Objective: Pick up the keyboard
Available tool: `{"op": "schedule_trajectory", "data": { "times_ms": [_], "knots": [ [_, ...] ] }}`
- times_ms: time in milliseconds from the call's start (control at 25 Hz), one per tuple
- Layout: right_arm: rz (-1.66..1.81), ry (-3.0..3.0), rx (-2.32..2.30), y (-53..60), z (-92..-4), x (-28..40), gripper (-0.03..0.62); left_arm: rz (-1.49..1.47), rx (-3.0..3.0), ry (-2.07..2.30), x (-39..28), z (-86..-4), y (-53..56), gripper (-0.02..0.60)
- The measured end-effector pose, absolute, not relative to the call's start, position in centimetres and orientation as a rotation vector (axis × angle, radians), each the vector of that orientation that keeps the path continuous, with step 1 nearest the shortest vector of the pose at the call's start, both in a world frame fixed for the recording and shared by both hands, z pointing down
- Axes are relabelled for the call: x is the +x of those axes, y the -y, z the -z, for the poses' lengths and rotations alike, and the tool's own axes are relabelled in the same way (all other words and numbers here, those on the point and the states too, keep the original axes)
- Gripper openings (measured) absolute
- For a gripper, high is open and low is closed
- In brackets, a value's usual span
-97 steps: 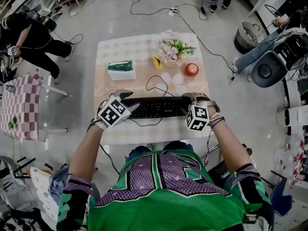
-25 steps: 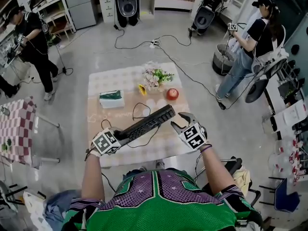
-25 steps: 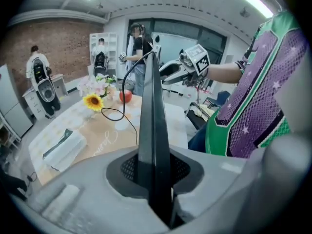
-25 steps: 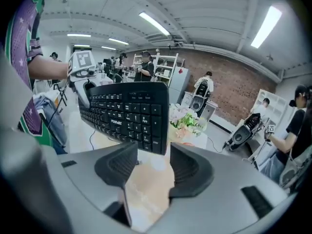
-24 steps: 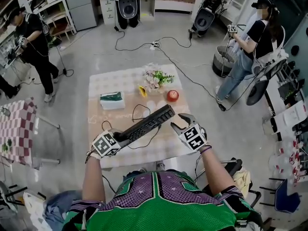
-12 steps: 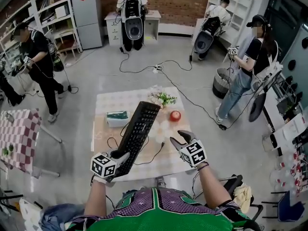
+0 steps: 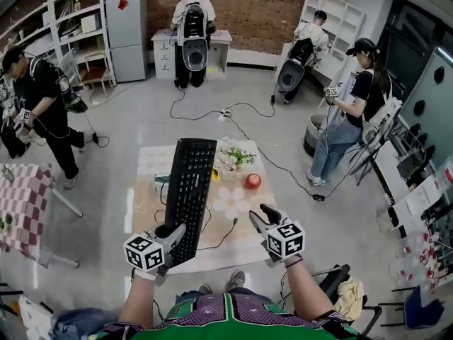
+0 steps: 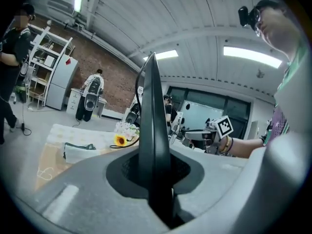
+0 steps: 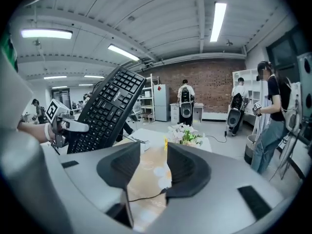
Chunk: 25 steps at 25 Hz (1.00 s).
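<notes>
The black keyboard (image 7: 187, 190) is off the table and sticks out away from me, its keys facing right. My left gripper (image 7: 168, 231) is shut on its near short end. In the left gripper view the keyboard (image 8: 153, 130) shows edge-on, clamped between the pads of the left gripper (image 8: 155, 179). Its cable (image 7: 219, 236) trails down to the table. My right gripper (image 7: 256, 214) hangs apart to the right, its jaws closing with nothing between them. In the right gripper view the keyboard (image 9: 107, 108) is at the left, away from the right gripper (image 9: 148, 172).
Below stands a low table (image 7: 233, 243) with a flower bunch (image 7: 230, 158), a red apple (image 7: 253, 181) and a green-and-white tissue box (image 7: 161, 183). Several people stand around the room. Cables run over the floor (image 7: 241, 115). A checkered table (image 7: 18, 211) stands left.
The right gripper has let go of the keyboard. The left gripper has lifted it and swung it from lying across the table to pointing away from me. Both hands have risen.
</notes>
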State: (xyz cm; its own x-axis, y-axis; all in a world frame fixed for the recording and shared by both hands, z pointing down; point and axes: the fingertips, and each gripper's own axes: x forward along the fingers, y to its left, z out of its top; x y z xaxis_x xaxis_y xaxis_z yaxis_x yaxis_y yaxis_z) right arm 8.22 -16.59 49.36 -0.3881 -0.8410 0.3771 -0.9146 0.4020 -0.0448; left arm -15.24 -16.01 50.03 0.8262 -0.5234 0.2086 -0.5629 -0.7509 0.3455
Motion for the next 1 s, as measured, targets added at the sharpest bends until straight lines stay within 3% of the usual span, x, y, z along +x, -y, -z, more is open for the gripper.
{"op": "schedule_trajectory", "data": {
  "times_ms": [1000],
  "knots": [
    [-0.152, 2.652, 1.749, 14.1, -33.3, 11.7, 0.067, 0.246, 2.658, 1.425, -13.9, -33.3, 12.8, 0.077]
  ]
}}
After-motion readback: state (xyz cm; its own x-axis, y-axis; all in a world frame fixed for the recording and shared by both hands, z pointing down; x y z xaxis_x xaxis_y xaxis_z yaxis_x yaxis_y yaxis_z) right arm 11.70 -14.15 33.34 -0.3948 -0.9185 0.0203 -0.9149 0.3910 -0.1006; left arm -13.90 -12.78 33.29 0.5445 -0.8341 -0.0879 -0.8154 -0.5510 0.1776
